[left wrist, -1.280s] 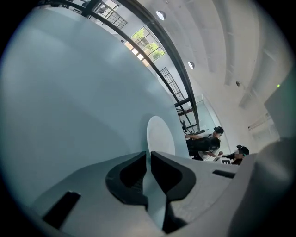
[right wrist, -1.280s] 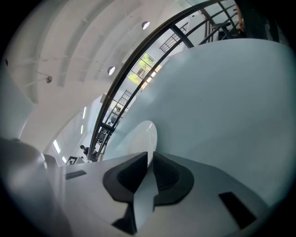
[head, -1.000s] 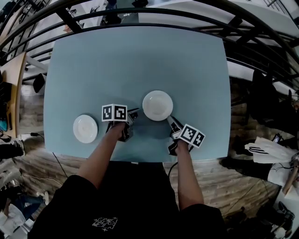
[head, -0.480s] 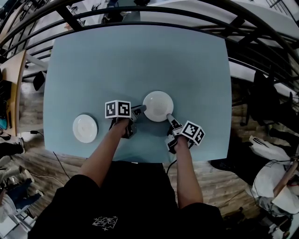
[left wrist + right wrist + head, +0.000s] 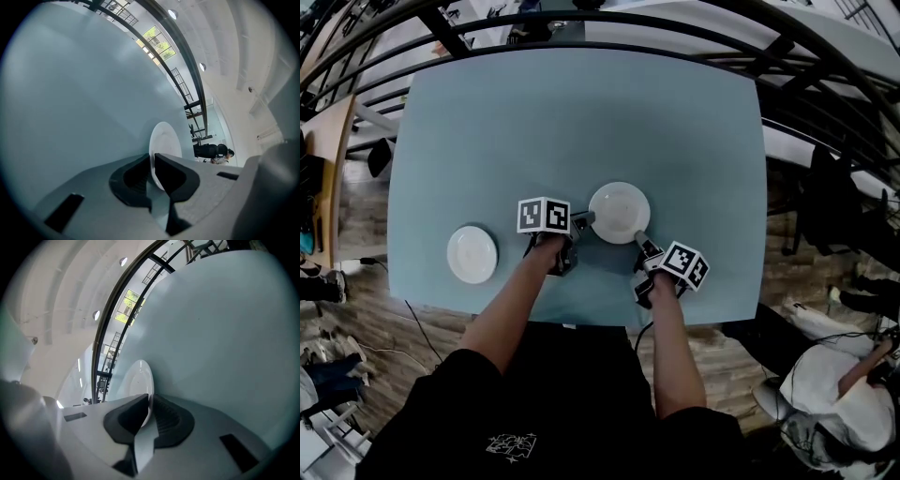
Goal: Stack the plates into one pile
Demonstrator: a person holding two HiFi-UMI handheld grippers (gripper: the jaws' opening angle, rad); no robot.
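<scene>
Two white plates lie on the light blue table (image 5: 581,112): one in the middle (image 5: 619,210), a smaller-looking one to the left (image 5: 472,254). My left gripper (image 5: 583,218) is at the middle plate's left rim. In the left gripper view that plate's (image 5: 165,137) rim runs between the black pads, and the gripper (image 5: 153,157) is shut on it. My right gripper (image 5: 641,238) is at the same plate's near right rim. In the right gripper view its jaws (image 5: 150,398) are closing, with the plate's (image 5: 136,377) edge between the pads, which press on it.
Dark metal railings (image 5: 609,19) curve round the table's far side. The table's near edge (image 5: 581,323) runs just behind both hands. Chairs, bags and a person (image 5: 839,394) are on the wooden floor to the right.
My left gripper has moved right, from just short of the middle plate onto its left rim. The right gripper stays at the near right rim, rolled a little.
</scene>
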